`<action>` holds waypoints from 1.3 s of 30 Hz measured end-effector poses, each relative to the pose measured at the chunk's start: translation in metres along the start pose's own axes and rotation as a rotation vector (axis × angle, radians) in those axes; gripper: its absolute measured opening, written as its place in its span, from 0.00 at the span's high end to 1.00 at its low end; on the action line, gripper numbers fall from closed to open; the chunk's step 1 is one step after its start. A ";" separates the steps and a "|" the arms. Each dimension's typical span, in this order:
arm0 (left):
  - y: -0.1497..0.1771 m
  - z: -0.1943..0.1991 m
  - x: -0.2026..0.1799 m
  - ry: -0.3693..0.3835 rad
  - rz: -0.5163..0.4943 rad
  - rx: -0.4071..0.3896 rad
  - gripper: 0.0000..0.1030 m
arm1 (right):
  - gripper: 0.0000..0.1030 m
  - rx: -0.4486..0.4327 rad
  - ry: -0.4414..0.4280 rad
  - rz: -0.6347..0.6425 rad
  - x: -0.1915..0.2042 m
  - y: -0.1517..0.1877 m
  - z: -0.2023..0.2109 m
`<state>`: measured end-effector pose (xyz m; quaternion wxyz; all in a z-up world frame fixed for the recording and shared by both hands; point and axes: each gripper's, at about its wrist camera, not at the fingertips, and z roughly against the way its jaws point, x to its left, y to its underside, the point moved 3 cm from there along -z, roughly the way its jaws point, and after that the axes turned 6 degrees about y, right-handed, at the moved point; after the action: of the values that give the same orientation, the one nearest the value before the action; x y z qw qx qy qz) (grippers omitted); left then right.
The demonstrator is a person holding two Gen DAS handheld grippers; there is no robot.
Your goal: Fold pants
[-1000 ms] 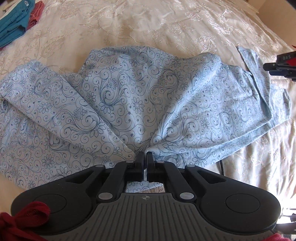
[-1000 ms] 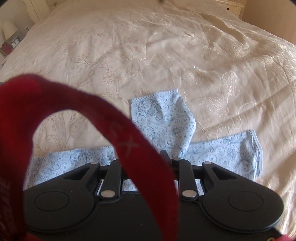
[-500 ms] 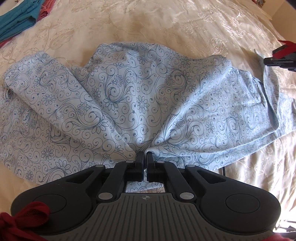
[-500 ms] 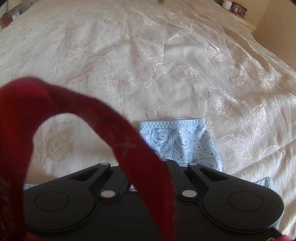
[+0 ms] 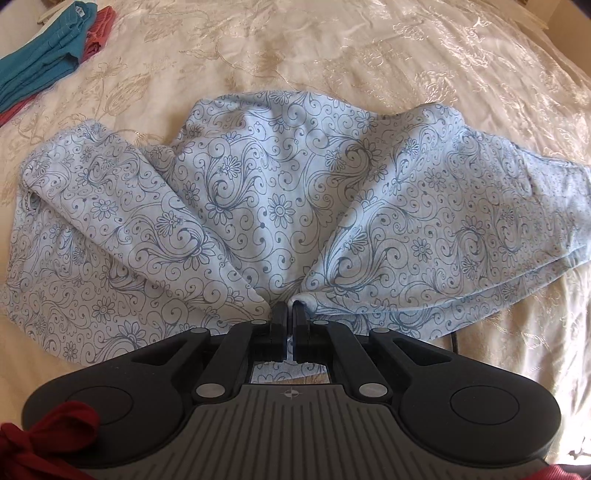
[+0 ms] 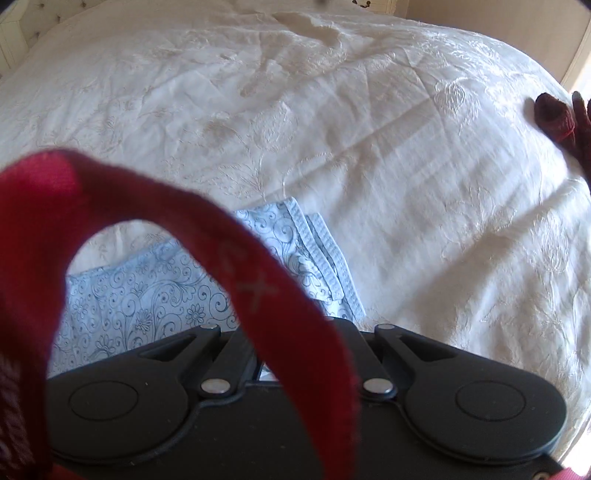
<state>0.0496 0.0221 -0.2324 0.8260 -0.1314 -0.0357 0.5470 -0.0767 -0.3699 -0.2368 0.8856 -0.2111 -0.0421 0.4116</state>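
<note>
- Two black grippers: our left gripper (image 5: 289,308) has its jaws pinched on a gathered fold of the pants (image 5: 280,206); the right gripper's (image 6: 295,354) fingertips hide behind a blurred red strap (image 6: 258,288), so we cannot tell how its jaws stand.
- We see soft pale-blue pants with dark swirls and daisies, fanning in creases from the left pinch.
- Stitched leg hems (image 6: 321,254) lie stacked just ahead of the right gripper.
- Beyond every pants edge we see bare cream bedspread (image 5: 332,48), embroidered and lightly wrinkled.
- Teal clothes (image 5: 40,70) over red clothes (image 5: 98,35) sit far left, well apart.
</note>
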 end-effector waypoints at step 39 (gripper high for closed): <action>-0.004 0.031 -0.004 -0.091 0.007 -0.087 0.98 | 0.94 -0.143 -0.220 -0.041 -0.035 -0.009 0.010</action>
<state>0.0451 0.0227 -0.2013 0.8152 -0.1423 -0.0963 0.5531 -0.0958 -0.3984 -0.2206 0.8666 -0.2263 -0.1726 0.4099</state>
